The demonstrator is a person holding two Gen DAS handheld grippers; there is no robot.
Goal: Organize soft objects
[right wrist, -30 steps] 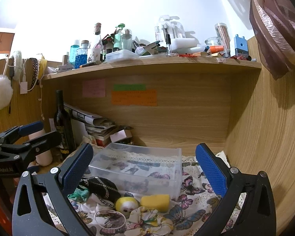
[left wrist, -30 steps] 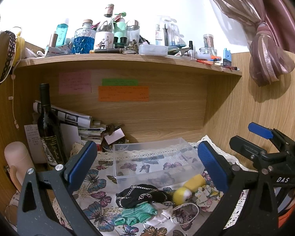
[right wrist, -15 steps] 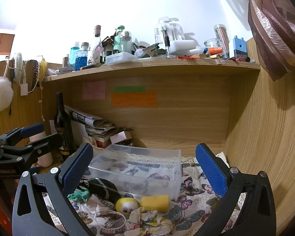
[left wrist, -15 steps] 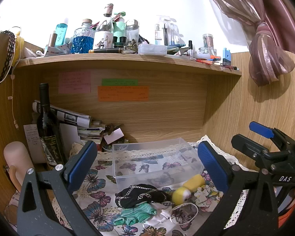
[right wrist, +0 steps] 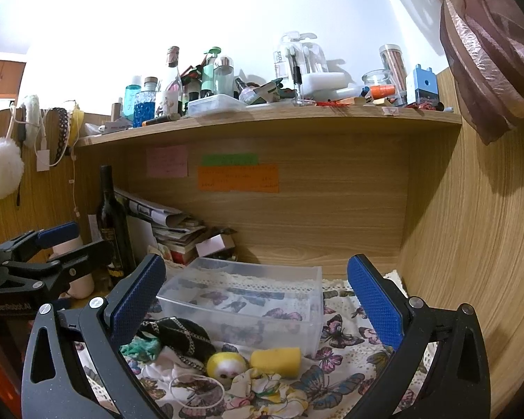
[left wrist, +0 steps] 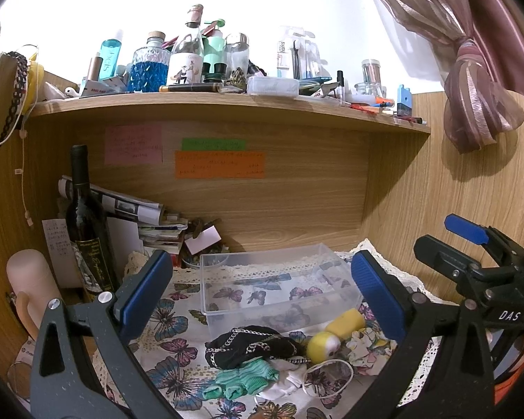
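Observation:
A clear plastic bin (left wrist: 274, 288) (right wrist: 248, 300) stands empty on the butterfly-print cloth. In front of it lies a heap of soft things: a black pouch with a chain (left wrist: 249, 347) (right wrist: 181, 337), a teal sock (left wrist: 244, 379) (right wrist: 138, 347), white cloth (left wrist: 291, 379), a yellow ball toy (left wrist: 322, 347) (right wrist: 225, 366), a yellow sponge (left wrist: 344, 321) (right wrist: 276, 358) and a floral scrunchie (right wrist: 265, 391). My left gripper (left wrist: 262, 289) and right gripper (right wrist: 256, 291) are both open and empty, held above the heap. The right gripper also shows at the right of the left wrist view (left wrist: 478, 255).
A dark wine bottle (left wrist: 87, 223) and a stack of papers (left wrist: 146, 216) stand at the back left. A beige cylinder (left wrist: 31, 282) is at far left. A crowded shelf (left wrist: 227, 104) hangs overhead. Wooden walls close the back and right. A white hair tie (left wrist: 328, 373) lies by the heap.
The right wrist view has tilted slightly upward. Both grippers stay open and nearly still; nothing on the cloth has moved.

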